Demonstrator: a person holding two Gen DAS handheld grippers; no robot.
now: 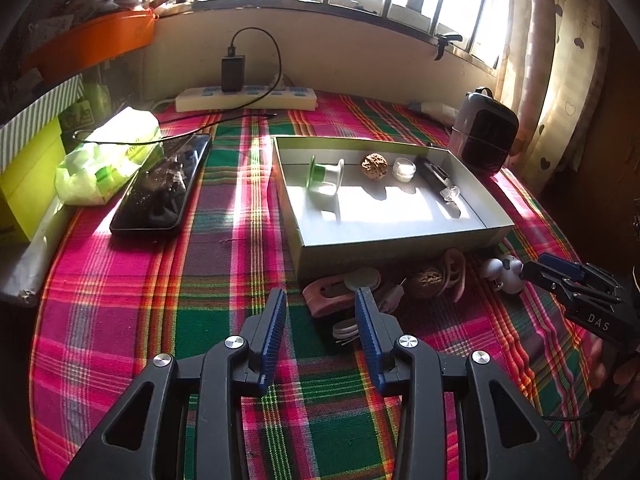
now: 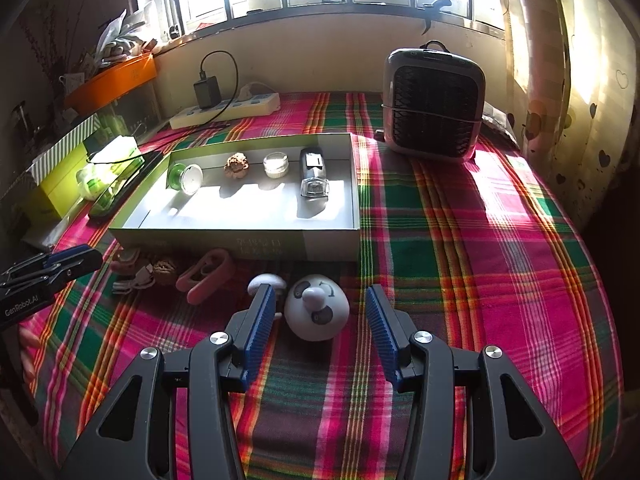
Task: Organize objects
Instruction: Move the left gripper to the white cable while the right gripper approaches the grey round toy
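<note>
My right gripper [image 2: 320, 300] hovers low over the plaid cloth with its jaws apart, straddling the white round toy [image 2: 316, 306] without touching it. My left gripper [image 1: 320, 300] also stands apart and holds nothing; it points at the loose items just in front of the tray.

Step in hand, as I judge it: pick-up of the next loose item for transfer into the tray. The toy is the candidate, since it sits between my right fingers.

Next move, as I judge it: lower and advance slightly, close on the widest part of the toy, lift above the tray wall, then carry it into the tray. The rounded body may roll or slip out of flat pads, so a centred grip is required.

Items, largest first:

1. Tray [image 2: 132, 236]: a shallow grey open box, the landmark. It holds a green-based cup on its side [image 2: 186, 178], a walnut [image 2: 237, 166], a small white jar [image 2: 276, 165] and a dark bottle [image 2: 314, 178], all along its far side. Its near half is bare.
2. White round toy: just in front of the tray's near wall, white with grey markings and a protruding nose.
3. Pink clip [image 2: 208, 276]: in front of the tray, left of the toy.
4. Second walnut [image 2: 165, 270]: in front of the tray, left of the clip.
</note>
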